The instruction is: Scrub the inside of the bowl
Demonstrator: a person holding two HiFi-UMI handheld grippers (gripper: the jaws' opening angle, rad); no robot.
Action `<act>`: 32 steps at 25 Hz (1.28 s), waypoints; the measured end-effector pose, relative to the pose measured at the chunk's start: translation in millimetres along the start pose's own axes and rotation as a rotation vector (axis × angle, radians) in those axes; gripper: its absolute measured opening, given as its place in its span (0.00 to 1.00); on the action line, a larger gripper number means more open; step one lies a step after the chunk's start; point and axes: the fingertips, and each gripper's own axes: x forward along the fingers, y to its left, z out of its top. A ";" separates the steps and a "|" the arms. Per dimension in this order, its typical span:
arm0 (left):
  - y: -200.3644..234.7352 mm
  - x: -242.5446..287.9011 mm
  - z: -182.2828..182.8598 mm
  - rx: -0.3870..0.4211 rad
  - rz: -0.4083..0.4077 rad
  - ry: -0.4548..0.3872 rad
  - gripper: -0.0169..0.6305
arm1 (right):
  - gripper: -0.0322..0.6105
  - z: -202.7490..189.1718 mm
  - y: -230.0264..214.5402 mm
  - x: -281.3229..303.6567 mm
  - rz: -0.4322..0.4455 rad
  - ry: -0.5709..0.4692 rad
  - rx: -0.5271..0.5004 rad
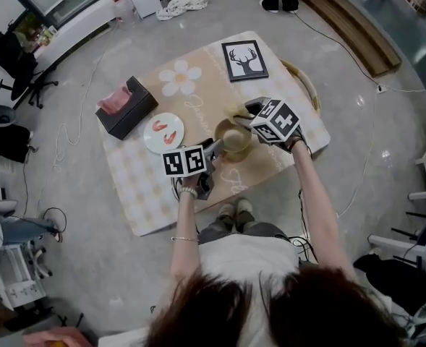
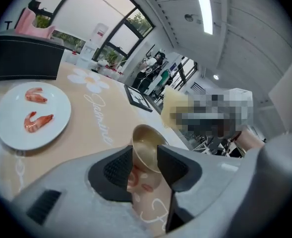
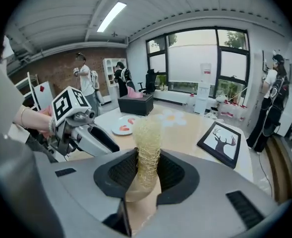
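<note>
A small tan bowl (image 1: 234, 142) stands on the low table near its front edge. My left gripper (image 1: 214, 149) is at the bowl's left side, and in the left gripper view the bowl's rim (image 2: 146, 150) sits between the jaws, which stand apart around it. My right gripper (image 1: 243, 116) hovers over the bowl's far right side. In the right gripper view it (image 3: 146, 170) is shut on a pale yellow mesh scrubber (image 3: 148, 148) that sticks up past the pads. The left gripper (image 3: 93, 135) shows at that view's left. The bowl itself is hidden in the right gripper view.
A white plate with two shrimp (image 1: 163, 133) lies left of the bowl, with a black tissue box (image 1: 126, 107) behind it. A framed deer picture (image 1: 244, 60) lies at the far right of the cream tablecloth (image 1: 198, 92). People stand at the back (image 3: 86, 81).
</note>
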 end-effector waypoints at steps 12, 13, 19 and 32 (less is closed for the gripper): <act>3.2 11.7 -13.3 -0.111 -0.007 0.049 0.26 | 0.20 -8.5 9.1 21.0 0.101 0.182 -0.201; 3.9 12.5 -15.3 -0.118 -0.006 0.058 0.26 | 0.20 -10.0 9.7 22.3 0.109 0.208 -0.237; 6.9 15.2 -21.3 -0.163 -0.002 0.080 0.26 | 0.20 -15.5 12.6 28.5 0.151 0.385 -0.529; 8.5 19.0 -23.7 -0.201 -0.003 0.113 0.21 | 0.20 -27.5 12.7 37.3 0.208 0.669 -0.877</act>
